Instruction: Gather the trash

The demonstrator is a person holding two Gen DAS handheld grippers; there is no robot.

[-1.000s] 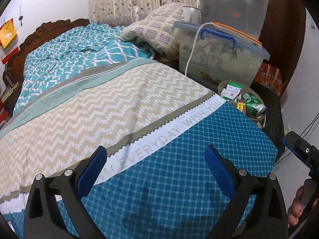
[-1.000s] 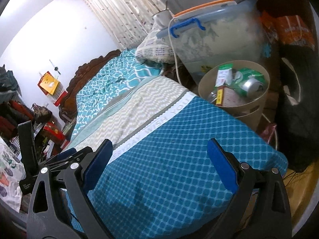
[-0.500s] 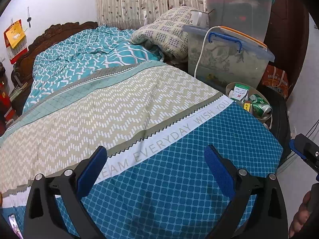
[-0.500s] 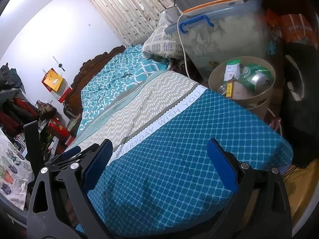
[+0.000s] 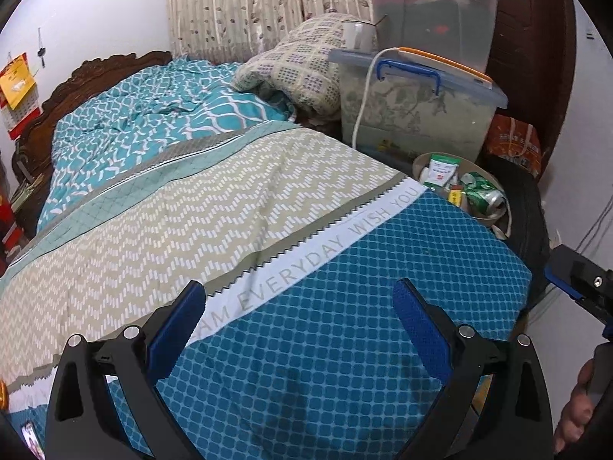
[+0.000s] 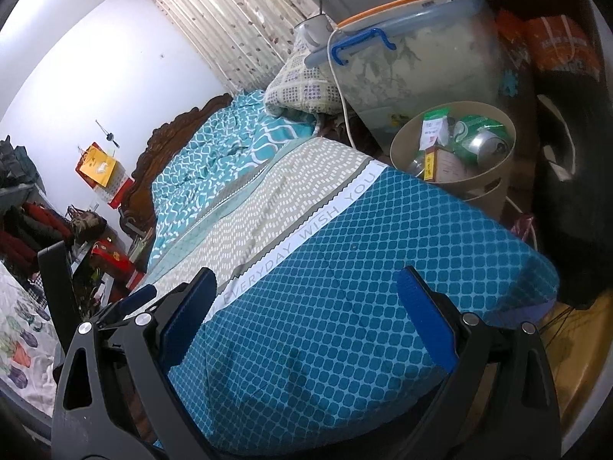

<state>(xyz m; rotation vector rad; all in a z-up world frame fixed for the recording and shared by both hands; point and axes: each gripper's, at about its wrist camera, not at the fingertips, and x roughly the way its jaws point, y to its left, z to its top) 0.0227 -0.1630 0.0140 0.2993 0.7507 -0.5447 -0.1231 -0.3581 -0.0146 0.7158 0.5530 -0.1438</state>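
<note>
A beige waste bin [image 6: 494,188] stands on the floor past the bed's far right corner; its rim [image 5: 421,159] also shows in the left wrist view. It holds a crushed green can [image 6: 482,140] [image 5: 484,193], a white and green packet [image 6: 433,128] [image 5: 440,168] and a small box [image 6: 448,161]. My left gripper [image 5: 299,314] hovers open over the blue-patterned bedspread [image 5: 345,326], nothing between its blue pads. My right gripper [image 6: 306,306] is open too, empty, above the same bed corner, and its body [image 5: 578,280] shows at the right edge of the left wrist view.
Stacked clear storage boxes [image 5: 417,103] with a white cable stand behind the bin. A folded checked quilt [image 5: 302,65] lies at the bed's far right. A dark tyre-like object [image 6: 567,176] sits right of the bin. A carved wooden headboard [image 5: 88,76] and curtain [image 5: 249,4] are beyond.
Both grippers have pulled back and risen from the bed, so the bin looks smaller and farther. Both stay open and empty.
</note>
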